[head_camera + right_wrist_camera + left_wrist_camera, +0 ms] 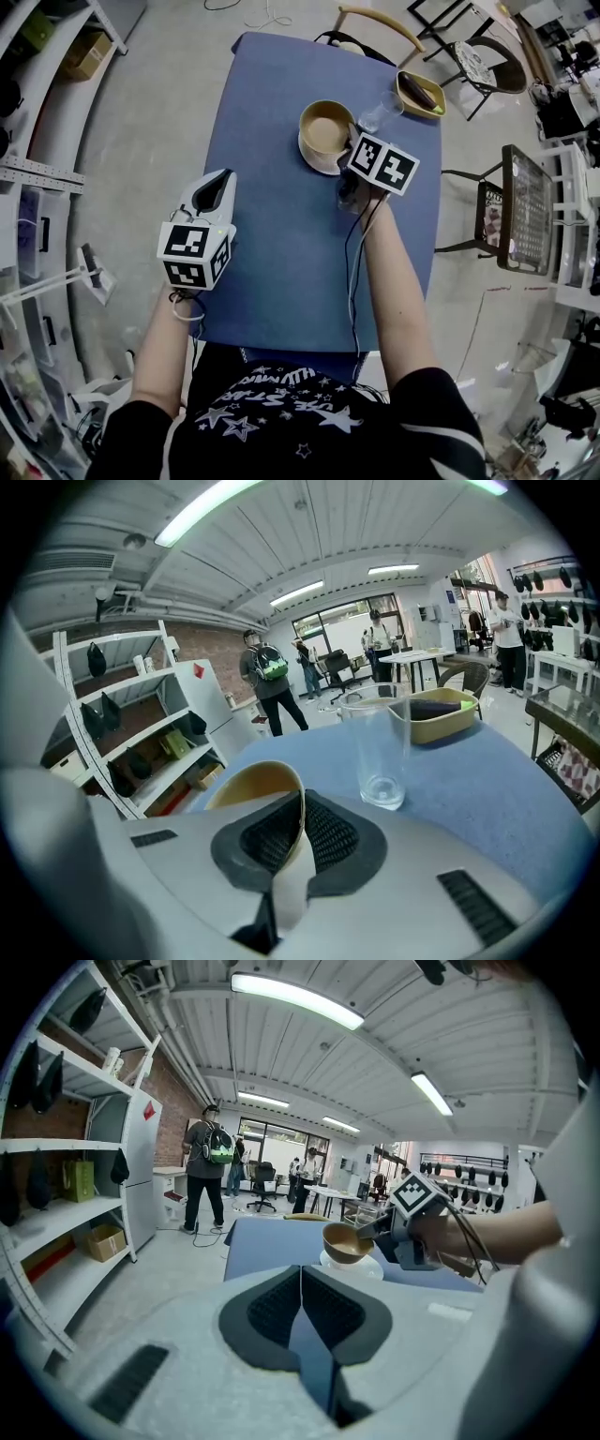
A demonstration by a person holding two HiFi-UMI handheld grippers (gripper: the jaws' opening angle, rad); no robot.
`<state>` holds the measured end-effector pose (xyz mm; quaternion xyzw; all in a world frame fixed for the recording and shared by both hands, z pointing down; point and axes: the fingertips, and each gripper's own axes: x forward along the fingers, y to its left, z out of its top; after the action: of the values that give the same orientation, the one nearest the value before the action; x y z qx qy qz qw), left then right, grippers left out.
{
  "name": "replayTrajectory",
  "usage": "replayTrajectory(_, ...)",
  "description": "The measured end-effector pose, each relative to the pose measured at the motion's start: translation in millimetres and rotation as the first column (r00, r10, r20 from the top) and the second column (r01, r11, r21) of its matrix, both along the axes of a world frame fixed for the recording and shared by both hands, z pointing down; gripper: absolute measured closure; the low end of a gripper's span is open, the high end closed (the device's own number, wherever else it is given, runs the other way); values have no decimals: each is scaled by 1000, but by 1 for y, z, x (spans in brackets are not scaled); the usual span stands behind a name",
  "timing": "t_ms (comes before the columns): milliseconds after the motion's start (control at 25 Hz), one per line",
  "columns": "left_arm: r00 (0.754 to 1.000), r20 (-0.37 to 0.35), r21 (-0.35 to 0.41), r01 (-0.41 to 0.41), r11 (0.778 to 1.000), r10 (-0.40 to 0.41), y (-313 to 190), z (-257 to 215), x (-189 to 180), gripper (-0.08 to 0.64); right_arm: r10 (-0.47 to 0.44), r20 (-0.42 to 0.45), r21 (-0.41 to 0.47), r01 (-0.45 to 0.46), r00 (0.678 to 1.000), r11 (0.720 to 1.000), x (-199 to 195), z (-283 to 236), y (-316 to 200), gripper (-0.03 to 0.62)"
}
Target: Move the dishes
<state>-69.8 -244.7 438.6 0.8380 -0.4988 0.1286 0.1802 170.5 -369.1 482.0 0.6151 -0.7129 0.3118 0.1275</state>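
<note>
A tan bowl (324, 129) hangs tilted just above a white plate (367, 1266) at the far middle of the blue table (281, 253). My right gripper (351, 142) is shut on the bowl's near rim; in the right gripper view the rim (251, 786) is pinched between the dark pads (330, 832). In the left gripper view the bowl (343, 1241) is off the plate. My left gripper (223, 180) hovers over the table's left edge, its pads (267, 1309) together with nothing between them.
A clear glass (380, 114) stands right behind the bowl, and a yellow-green dish (420, 94) with something dark in it sits at the far right corner. A wooden chair (375, 23) is behind the table. Shelves (28, 187) line the left; people stand far off.
</note>
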Motion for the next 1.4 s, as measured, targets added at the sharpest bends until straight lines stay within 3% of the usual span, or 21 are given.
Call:
replayTrajectory(640, 1000, -12, -17, 25, 1000, -25, -20, 20, -19, 538, -74, -8, 0, 74, 997, 997, -53, 8, -82, 574)
replayTrajectory(1120, 999, -19, -33, 35, 999, -36, -20, 27, -34, 538, -79, -104, -36, 76, 991, 996, -58, 24, -91, 566)
replayTrajectory(1400, 999, -28, -42, 40, 998, -42, -9, 26, -38, 538, -113, -126, -3, 114, 985, 994, -60, 11, -86, 439)
